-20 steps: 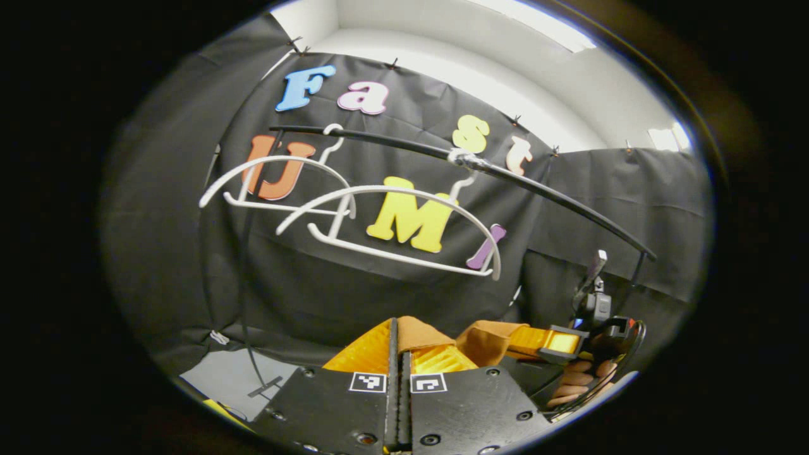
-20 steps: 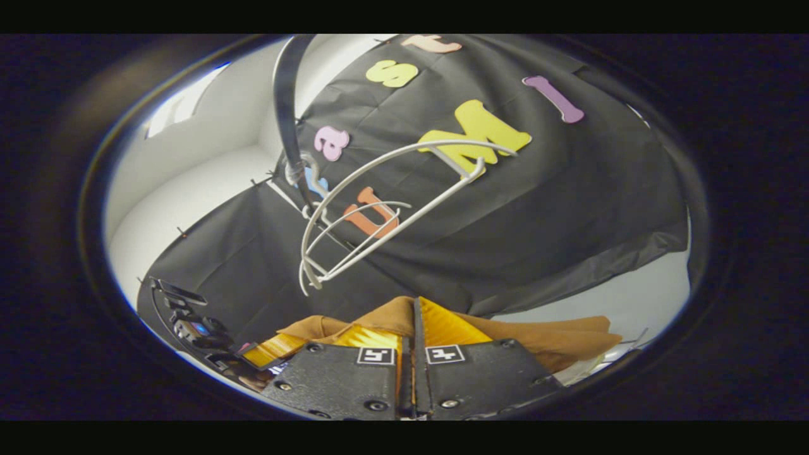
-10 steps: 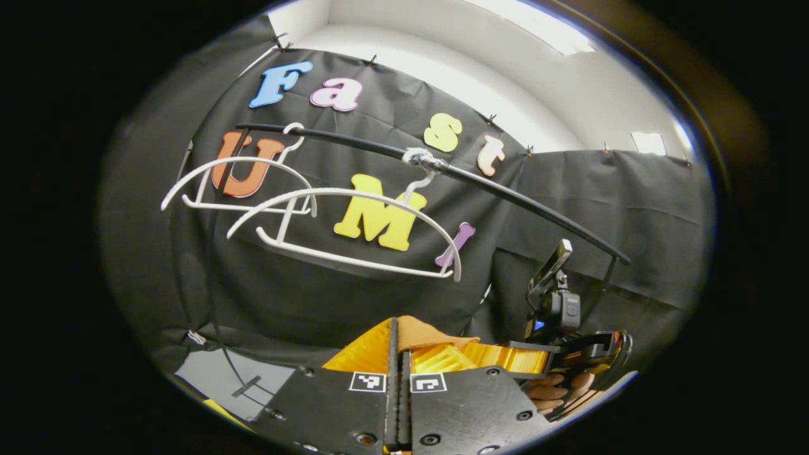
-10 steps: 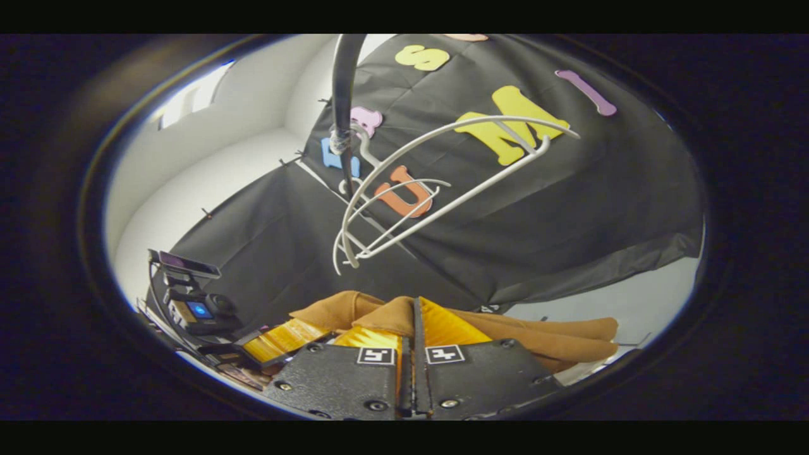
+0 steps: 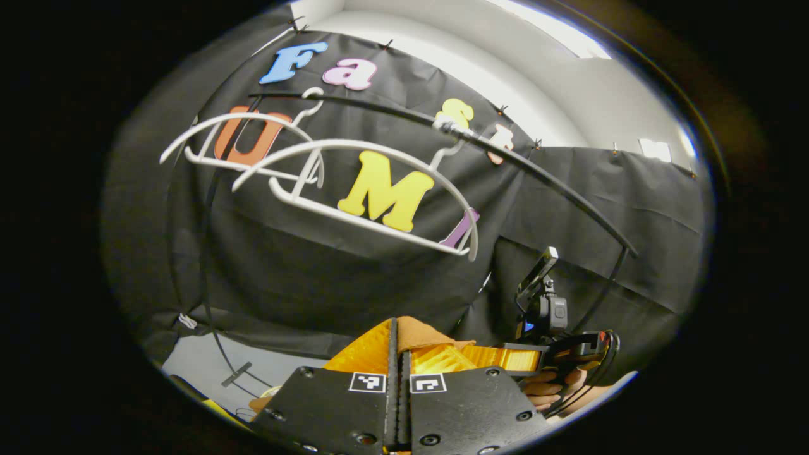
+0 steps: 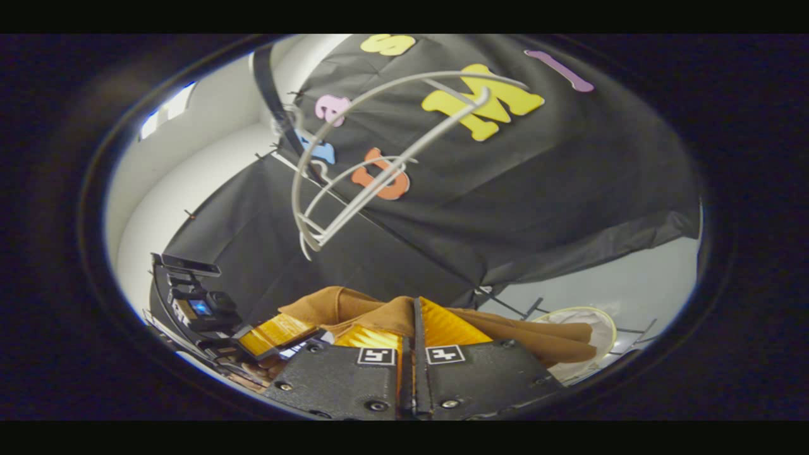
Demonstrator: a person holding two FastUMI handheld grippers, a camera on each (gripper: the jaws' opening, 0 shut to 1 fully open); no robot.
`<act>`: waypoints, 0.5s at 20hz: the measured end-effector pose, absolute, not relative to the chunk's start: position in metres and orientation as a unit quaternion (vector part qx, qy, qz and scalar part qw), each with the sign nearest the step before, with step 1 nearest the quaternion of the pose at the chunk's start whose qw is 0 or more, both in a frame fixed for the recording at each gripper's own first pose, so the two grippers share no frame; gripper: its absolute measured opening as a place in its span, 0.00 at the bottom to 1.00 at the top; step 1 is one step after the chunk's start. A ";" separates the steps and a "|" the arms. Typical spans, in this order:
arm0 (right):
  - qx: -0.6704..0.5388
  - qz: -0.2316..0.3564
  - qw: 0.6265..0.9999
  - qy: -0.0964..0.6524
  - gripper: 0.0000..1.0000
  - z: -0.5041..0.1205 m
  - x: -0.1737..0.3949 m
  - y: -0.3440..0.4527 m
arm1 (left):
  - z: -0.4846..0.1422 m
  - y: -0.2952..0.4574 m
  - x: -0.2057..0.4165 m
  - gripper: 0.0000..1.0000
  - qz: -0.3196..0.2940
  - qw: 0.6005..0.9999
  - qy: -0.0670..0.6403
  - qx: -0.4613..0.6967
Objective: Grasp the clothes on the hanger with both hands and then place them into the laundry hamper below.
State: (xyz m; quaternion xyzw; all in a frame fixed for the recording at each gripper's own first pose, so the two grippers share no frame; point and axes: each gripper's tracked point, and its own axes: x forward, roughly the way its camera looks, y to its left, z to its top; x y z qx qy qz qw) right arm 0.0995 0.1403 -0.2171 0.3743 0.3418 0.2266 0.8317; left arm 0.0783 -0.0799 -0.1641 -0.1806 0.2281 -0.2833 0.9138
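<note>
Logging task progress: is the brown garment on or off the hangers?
Off. Both white hangers hang bare on the rail; the brown garment sits bunched at the claws below them.

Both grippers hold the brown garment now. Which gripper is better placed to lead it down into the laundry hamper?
Probably right. In the right gripper view, the right gripper, shut on the brown garment, has the white hamper rim just beyond the cloth. The left gripper faces the bare hangers.

Black cloth [image 5: 328, 272] covers the booth wall, pinned along its top edge. Above it stands a white wall [image 5: 505, 69] with a bright light strip [image 5: 556, 35]. A pale grey floor [image 6: 632, 291] shows below the cloth's hem.
</note>
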 end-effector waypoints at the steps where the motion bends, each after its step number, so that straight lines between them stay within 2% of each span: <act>1: 0.373 0.216 0.827 0.362 0.11 -0.240 0.099 0.140 | -0.185 -0.078 0.078 0.00 -0.280 0.911 0.242 -0.182; 2: 0.378 0.201 0.818 0.383 0.11 -0.262 0.099 0.139 | -0.205 -0.076 0.079 0.00 -0.278 0.905 0.260 -0.188; 3: 0.381 0.188 0.810 0.404 0.00 -0.288 0.095 0.139 | -0.224 -0.073 0.076 0.00 -0.276 0.898 0.282 -0.196; 4: 0.381 0.169 0.804 0.423 0.05 -0.312 0.094 0.137 | -0.243 -0.074 0.077 0.00 -0.271 0.890 0.304 -0.204; 7: 0.374 0.109 0.794 0.467 0.05 -0.373 0.091 0.124 | -0.300 -0.074 0.078 0.00 -0.253 0.874 0.358 -0.209; 10: 0.338 0.047 0.787 0.513 0.05 -0.433 0.083 0.111 | -0.330 -0.085 0.079 0.00 -0.234 0.868 0.397 -0.184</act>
